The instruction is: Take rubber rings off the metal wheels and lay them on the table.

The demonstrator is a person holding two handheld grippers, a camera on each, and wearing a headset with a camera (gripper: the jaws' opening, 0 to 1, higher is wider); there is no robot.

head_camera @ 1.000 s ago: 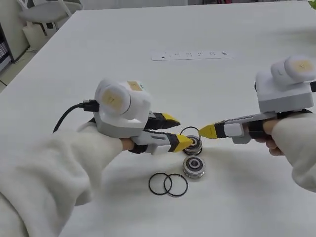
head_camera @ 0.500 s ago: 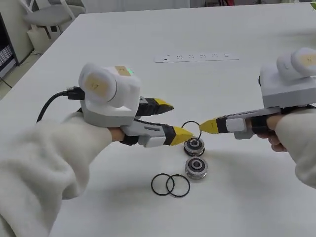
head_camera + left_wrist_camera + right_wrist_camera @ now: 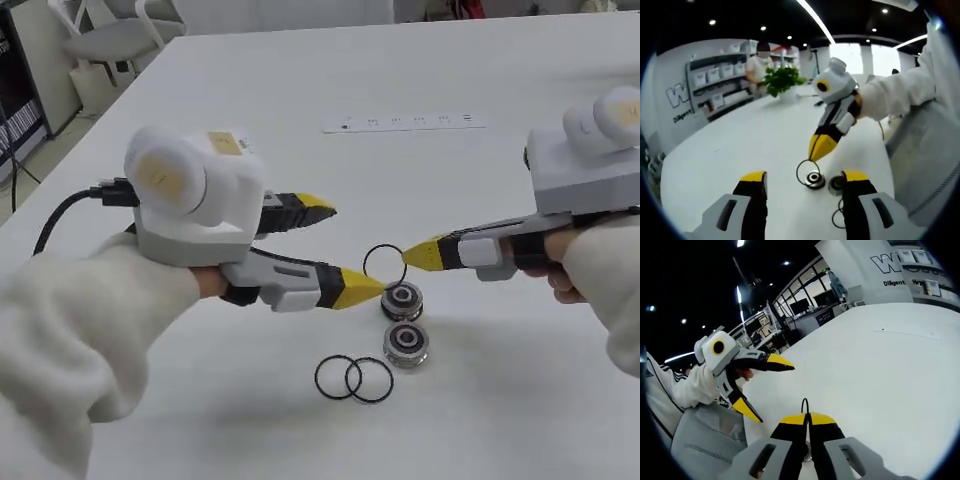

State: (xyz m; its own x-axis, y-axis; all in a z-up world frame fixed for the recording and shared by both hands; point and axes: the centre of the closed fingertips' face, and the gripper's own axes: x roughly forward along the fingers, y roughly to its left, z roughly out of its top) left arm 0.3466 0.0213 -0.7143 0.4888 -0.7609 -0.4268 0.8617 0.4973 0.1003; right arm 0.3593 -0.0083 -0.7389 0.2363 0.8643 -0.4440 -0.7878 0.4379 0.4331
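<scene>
Left gripper: jaws spread wide, empty. Two freed rings lie toward the near edge of the table. Right gripper pinches a rubber ring above the rear metal wheel. Risk: thin pinch slips; ring bounces away.

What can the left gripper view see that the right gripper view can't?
Left gripper view: two round metal wheels on the table, loose black rubber rings near them, a green leafy plant, and the right tool seen from in front. Right gripper view: the left tool with its jaws open, and a long white strip lying on the table. Both: the white table and the thin black rubber ring pinched in the shut right tool.
</scene>
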